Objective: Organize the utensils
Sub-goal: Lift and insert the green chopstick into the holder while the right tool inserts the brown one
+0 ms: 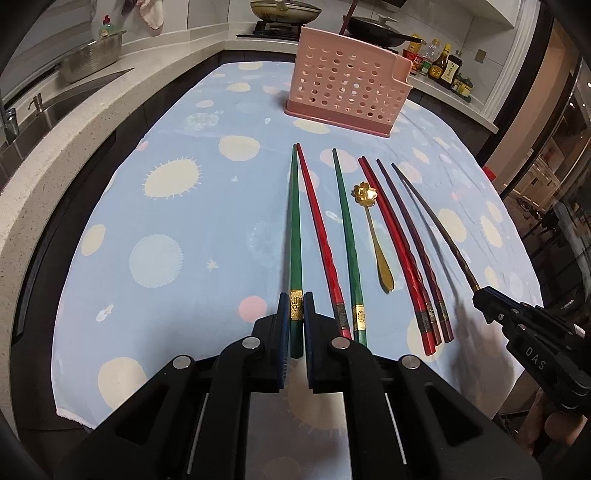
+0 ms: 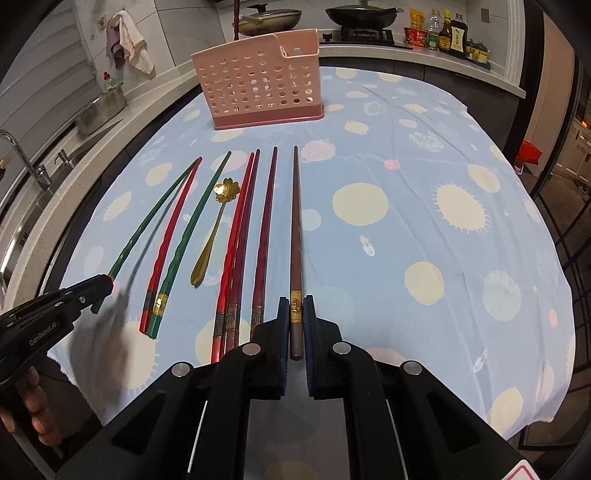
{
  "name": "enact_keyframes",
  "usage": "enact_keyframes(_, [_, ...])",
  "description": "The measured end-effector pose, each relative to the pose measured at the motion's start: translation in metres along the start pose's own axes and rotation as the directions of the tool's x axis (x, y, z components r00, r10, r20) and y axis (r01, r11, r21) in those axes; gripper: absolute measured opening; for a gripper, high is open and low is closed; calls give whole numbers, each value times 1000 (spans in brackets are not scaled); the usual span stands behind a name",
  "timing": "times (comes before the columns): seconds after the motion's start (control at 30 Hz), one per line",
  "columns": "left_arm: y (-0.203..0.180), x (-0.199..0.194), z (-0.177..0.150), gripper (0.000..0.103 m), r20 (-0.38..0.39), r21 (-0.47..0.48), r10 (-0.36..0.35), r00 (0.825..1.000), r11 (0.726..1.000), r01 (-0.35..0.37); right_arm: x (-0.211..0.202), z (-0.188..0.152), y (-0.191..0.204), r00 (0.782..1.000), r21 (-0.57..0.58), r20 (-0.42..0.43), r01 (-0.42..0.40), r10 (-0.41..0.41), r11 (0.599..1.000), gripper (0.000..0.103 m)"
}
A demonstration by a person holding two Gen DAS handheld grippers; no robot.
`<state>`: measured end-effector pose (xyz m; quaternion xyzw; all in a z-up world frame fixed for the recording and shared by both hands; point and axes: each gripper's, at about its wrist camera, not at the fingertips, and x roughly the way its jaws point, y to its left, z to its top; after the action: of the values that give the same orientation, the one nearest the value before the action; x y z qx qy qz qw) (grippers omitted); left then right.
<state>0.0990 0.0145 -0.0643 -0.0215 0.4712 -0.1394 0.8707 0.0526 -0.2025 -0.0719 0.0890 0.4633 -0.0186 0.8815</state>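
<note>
Two claws, each pinching one chopstick

The left gripper (image 1: 295,314) pinches a green chopstick (image 1: 294,221); the right gripper (image 2: 295,314) pinches a brown chopstick (image 2: 295,221). Between them lie more sticks and a gold spoon (image 1: 373,229). The pink basket (image 1: 347,81) stands behind them.

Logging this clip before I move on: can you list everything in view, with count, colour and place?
green chopsticks: two, green; one on the cloth, one in the left gripper
red chopsticks: two, red, on the cloth
dark maroon chopsticks: two, on the cloth right of the spoon
brown chopstick: one, in the right gripper
flower spoon: one, gold, among the chopsticks
utensil holder: one, pink, perforated, far end of the cloth
tablecloth: one, blue, pale dots
pans: two, on the stove
sauce bottles: several, on the counter
metal pot: one, by the sink
left gripper: black, closed on a green chopstick
right gripper: black, closed on the brown chopstick
</note>
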Motion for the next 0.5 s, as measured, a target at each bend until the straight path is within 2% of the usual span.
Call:
enact_keyframes(0.27, [-2, -33, 23, 7, 85, -14, -12, 996, 1000, 13, -25, 18, -6, 997, 37, 71, -25, 23, 999, 7])
enact_keyframes(0.5, [-3, -62, 56, 7, 177, -10, -23, 984, 1000, 26, -51, 45, -12, 987, 62, 155, -49, 39, 997, 7])
